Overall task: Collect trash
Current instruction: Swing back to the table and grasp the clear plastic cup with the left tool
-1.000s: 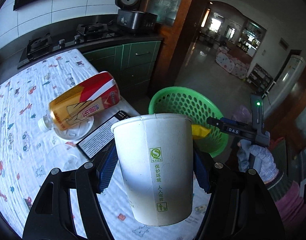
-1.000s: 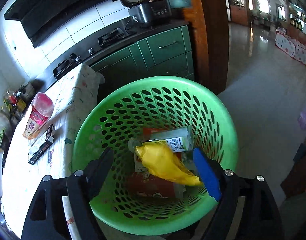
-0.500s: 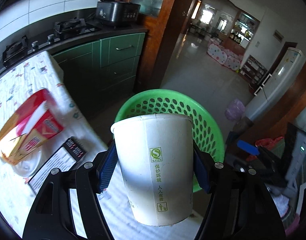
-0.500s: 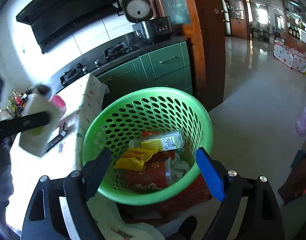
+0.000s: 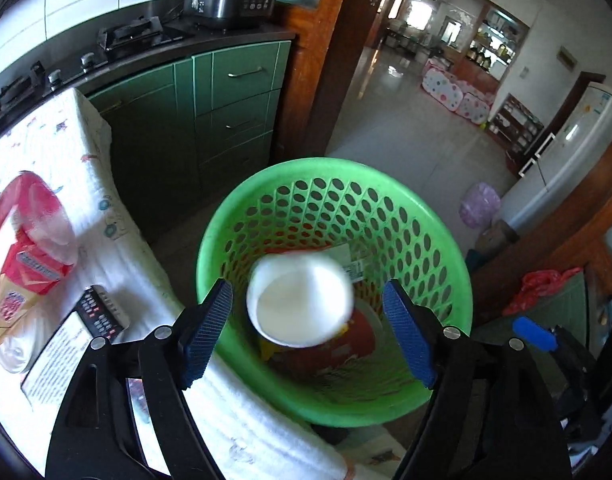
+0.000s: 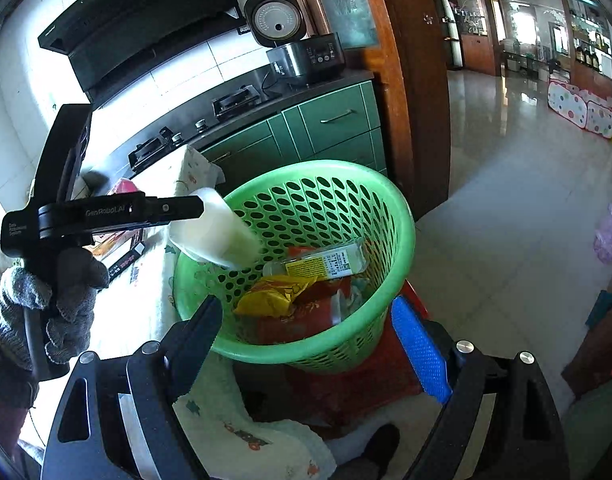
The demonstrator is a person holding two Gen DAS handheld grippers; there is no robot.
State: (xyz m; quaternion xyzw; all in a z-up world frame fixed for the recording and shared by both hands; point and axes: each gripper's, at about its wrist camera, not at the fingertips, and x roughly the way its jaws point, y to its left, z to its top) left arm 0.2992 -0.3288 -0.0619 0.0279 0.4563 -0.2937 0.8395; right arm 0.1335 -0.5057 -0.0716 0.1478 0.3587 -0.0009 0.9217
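Observation:
A white paper cup [image 5: 299,300] falls, blurred, into the green perforated basket [image 5: 434,240]. It also shows in the right wrist view [image 6: 215,232] tipping over the basket's near rim [image 6: 402,216]. My left gripper [image 5: 308,332] is open and empty above the basket's near edge. My right gripper [image 6: 310,340] is open and empty, just in front of the basket. A clear bottle with a yellow label [image 6: 322,262], a yellow wrapper [image 6: 271,294] and red packaging lie inside.
The table with a white patterned cloth [image 5: 117,240] stands left of the basket. On it lie a red and yellow bottle [image 5: 23,256], a remote [image 5: 101,314] and a printed sheet. Green cabinets [image 5: 225,100] and a wooden door frame stand behind.
My left gripper swung over the basket, opened and let go of the paper cup, which now drops into the basket. My right gripper has drawn back from the basket.

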